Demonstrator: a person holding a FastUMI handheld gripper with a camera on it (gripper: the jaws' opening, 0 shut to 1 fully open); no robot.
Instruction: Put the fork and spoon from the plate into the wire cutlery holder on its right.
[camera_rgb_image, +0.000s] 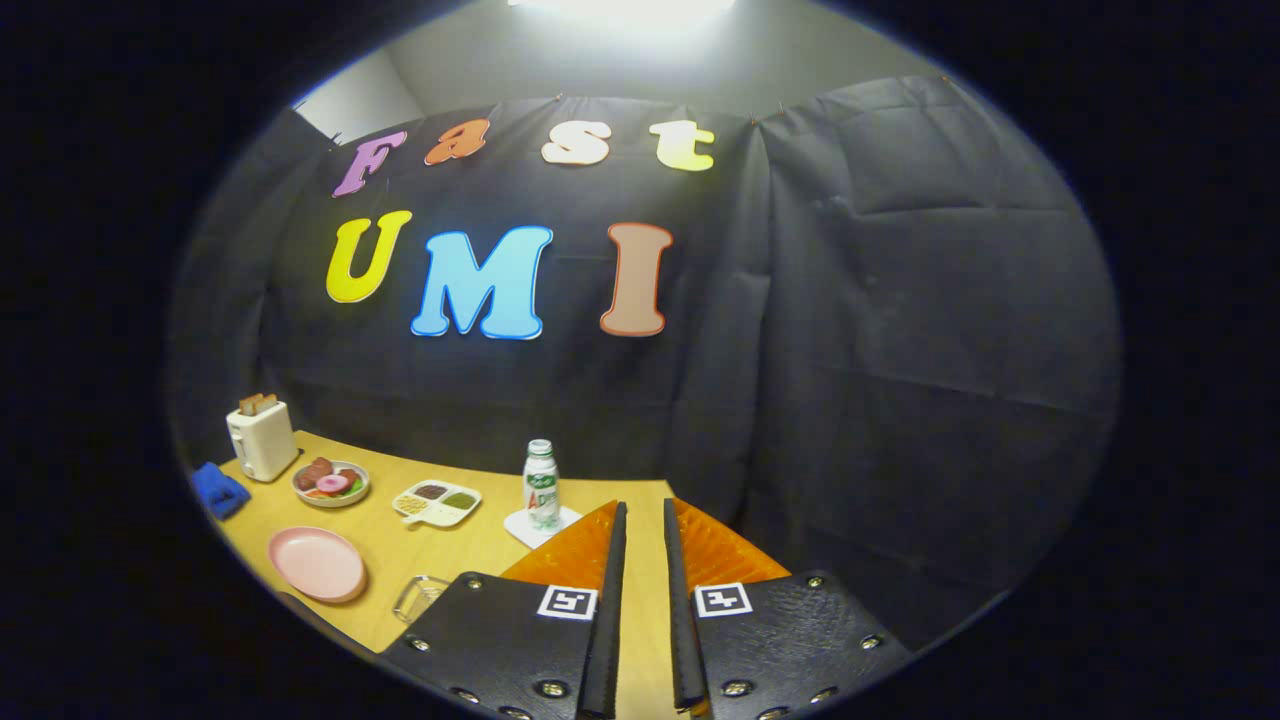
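Wire cutlery holder (420, 596) half-hidden behind gripper (644, 520) – fingers near-closed, holding nothing

tongs (645, 560) | black plates, silver screws | orange fingers | square black-white markers

Pink plate (317, 563), white toaster (261, 440), blue cloth (219, 490), orange-tipped black tongs (644, 520)

The tabletop (470, 560) looks like smooth pale wood with a soft sheen, the pink plate (318, 564) like glossy plastic, the cutlery holder (420, 596) is thin shiny wire, and the nearly closed fingers (643, 540) are ribbed orange plastic on textured matt black plates.
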